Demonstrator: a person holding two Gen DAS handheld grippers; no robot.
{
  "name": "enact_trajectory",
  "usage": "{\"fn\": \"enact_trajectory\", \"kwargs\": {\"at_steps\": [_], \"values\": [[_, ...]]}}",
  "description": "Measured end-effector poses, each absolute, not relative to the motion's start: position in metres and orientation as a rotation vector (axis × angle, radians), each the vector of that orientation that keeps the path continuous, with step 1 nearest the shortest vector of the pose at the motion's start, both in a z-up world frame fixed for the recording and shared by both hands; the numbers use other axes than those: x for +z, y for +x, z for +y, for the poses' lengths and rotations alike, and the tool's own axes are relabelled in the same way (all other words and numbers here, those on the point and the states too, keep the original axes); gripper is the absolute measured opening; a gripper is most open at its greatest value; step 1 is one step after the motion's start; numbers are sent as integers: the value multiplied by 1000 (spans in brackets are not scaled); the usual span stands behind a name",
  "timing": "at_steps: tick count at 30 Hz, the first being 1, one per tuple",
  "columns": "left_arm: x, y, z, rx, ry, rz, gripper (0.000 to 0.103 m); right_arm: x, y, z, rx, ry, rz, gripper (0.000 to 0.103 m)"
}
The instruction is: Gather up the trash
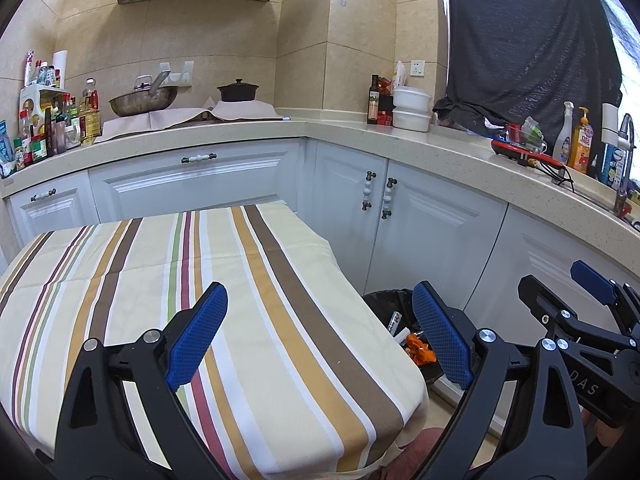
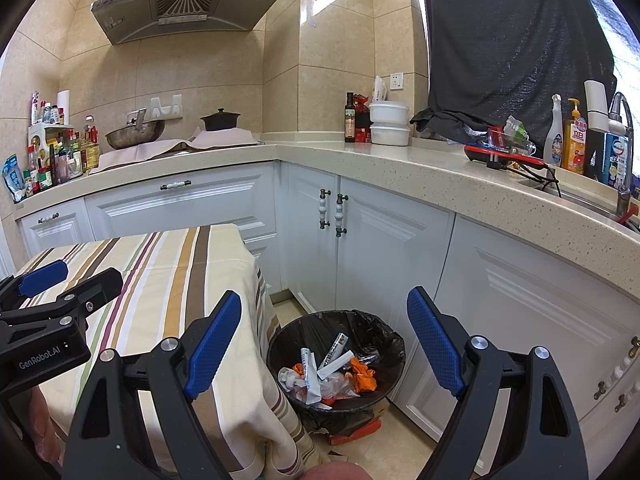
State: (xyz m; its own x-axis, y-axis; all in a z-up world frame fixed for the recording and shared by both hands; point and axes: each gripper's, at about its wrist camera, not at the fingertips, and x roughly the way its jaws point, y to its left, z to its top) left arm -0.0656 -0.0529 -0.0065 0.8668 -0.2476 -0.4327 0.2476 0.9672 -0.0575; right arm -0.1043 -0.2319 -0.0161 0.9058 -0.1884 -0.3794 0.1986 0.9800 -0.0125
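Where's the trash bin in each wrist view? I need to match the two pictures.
Left wrist: the bin sits lower right of center, mostly hidden behind the table edge and the finger.
Right wrist: the bin is low at center, fully visible between the open fingers, trash inside.
Shared landmark: the paired cabinet handles above it.

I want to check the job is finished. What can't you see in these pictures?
- Left wrist view: most of the trash bin is hidden by the table and the left gripper fingers.
- Right wrist view: the floor beneath the table is hidden by the striped cloth.
- Both views: wrapper print is too small.
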Motion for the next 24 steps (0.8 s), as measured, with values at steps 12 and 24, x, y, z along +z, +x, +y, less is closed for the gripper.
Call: {"fn": "enact_trajectory", "kwargs": {"at_steps": [12, 24], "values": [[-5, -69, -61, -286, 24, 441, 98, -16, -104, -230, -201, 26, 389, 83], [-5, -63, -66, -252, 49, 455, 98, -16, -102, -232, -203, 34, 387, 83]]}}
